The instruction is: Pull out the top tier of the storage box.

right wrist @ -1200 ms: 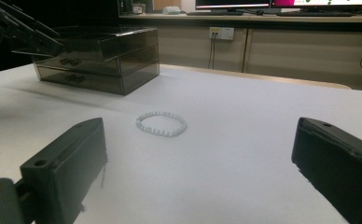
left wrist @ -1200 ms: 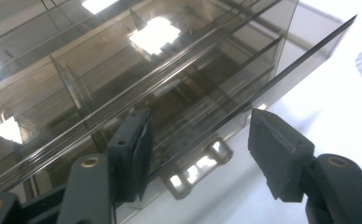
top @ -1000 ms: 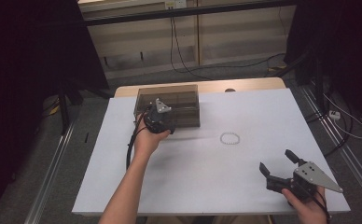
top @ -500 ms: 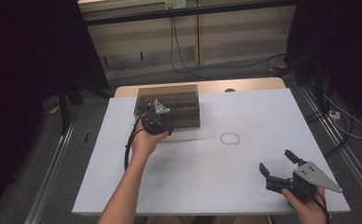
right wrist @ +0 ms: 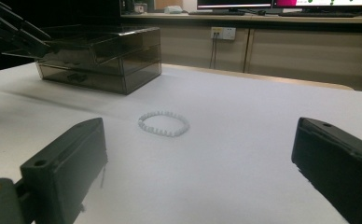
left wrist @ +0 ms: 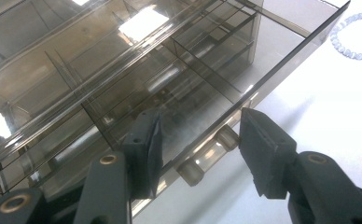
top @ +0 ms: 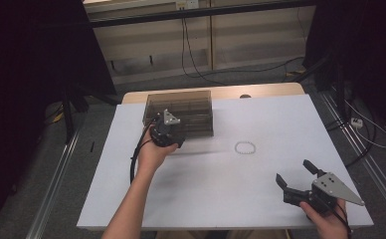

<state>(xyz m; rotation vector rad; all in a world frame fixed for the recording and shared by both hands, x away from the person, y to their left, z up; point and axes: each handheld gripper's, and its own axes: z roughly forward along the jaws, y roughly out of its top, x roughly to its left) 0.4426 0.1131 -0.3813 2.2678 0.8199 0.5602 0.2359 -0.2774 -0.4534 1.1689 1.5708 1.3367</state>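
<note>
A smoky clear drawer box (top: 191, 107) stands at the back of the white table (top: 221, 199). Its top drawer (left wrist: 244, 51) is pulled out a little. My left gripper (top: 170, 139) is at the drawer's front. In the left gripper view its jaws (left wrist: 200, 116) straddle the front wall and clear handle (left wrist: 209, 154); they have just been closing, and a thin gap still shows at the right pad. A white bead bracelet (top: 245, 147) lies flat mid-table. My right gripper (top: 294, 173) rests open near the front right corner, pointing at the bracelet (right wrist: 163, 123).
The box (right wrist: 123, 70) has a shut lower drawer and several dividers inside. Beyond the table runs a wooden edge (top: 260, 90), then cabinets and cables. Metal rails flank the table on both sides. Bare white surface lies between bracelet and right gripper.
The left hand has shifted slightly toward the person at the box's front. The right hand and the bracelet have stayed where they were.
</note>
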